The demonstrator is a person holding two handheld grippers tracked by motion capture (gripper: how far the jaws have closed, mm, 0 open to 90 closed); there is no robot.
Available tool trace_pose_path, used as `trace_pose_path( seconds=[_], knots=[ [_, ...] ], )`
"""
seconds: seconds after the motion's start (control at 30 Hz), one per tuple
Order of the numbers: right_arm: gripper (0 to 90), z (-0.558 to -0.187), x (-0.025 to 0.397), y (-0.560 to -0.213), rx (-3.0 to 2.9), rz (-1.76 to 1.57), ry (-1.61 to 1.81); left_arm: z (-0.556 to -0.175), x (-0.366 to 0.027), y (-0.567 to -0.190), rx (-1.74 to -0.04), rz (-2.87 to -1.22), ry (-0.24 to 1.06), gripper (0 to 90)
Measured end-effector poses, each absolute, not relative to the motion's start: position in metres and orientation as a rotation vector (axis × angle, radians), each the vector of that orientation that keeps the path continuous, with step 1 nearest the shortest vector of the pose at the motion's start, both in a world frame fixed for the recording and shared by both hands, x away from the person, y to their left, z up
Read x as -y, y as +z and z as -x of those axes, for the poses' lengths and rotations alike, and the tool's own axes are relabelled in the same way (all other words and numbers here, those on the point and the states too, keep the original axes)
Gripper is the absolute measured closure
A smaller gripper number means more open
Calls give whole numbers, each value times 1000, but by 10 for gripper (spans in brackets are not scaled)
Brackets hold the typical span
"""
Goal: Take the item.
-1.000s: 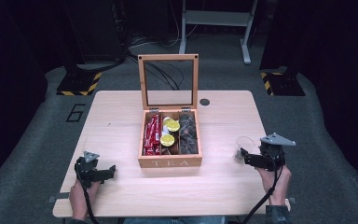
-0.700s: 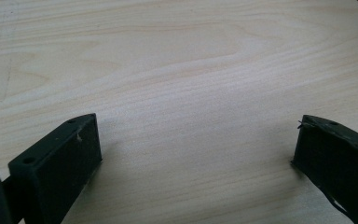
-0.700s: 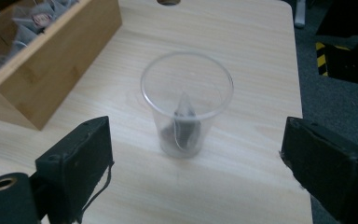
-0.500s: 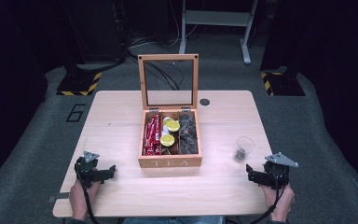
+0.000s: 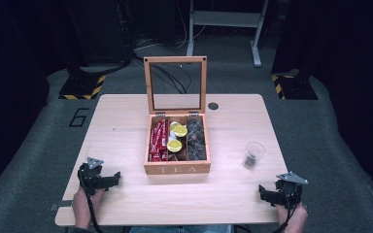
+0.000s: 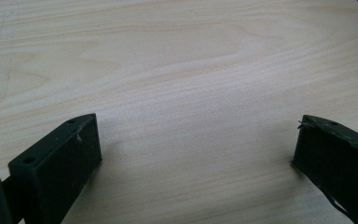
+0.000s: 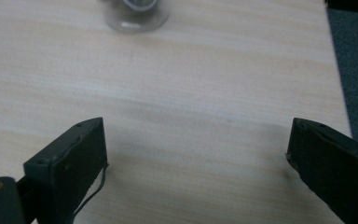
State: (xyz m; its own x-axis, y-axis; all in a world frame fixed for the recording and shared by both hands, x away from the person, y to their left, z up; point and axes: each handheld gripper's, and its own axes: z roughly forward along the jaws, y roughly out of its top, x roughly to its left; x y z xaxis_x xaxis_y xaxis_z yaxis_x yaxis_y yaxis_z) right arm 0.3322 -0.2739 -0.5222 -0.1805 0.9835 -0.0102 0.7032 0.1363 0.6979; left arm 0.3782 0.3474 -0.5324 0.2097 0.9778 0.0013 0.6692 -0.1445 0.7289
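A wooden box (image 5: 177,145), lettered TEA on its front wall, stands at the middle of the tabletop (image 5: 126,121) with its glass-paned lid (image 5: 175,83) tipped upright at the back, presumably so that its three compartments can be reached from above and from the person's side. The left compartment holds a stack of red packets (image 5: 158,141), too closely packed to count; the middle one holds two yellow-topped pods (image 5: 177,137), with something pale beside the far one; the right one holds dark sachets (image 5: 196,138), number not discernible. One clear cup (image 5: 253,154) stands to the right of the box, well apart from it, with a small dark item in its bottom; in the right gripper view its base (image 7: 135,14) lies ahead of the jaws, near the tabletop's right edge. One dark round disc (image 5: 213,106) lies behind the box on the right. The left claw (image 5: 108,178) and the right claw (image 5: 267,193) sit low at the two near corners, each pointing inward, a placement that reads as a rest pose clear of box and cup. In the left gripper view the left claw's jaws stand wide apart over bare wood, gripping nothing; the right claw's jaws are likewise spread wide and empty.
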Motion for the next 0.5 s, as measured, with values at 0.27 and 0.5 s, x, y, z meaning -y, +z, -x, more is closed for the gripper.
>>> trace_pose_path(
  seconds=[0.27, 0.5],
  knots=[
    [0, -333, 278, -532, -1950, -1566, 847, -378, -347, -533, -1526, -1885, 657, 3],
    [0, -329, 282, -534, -1946, -1542, 874, -378, -347, -533, -1526, -1886, 658, 3]
  ],
)
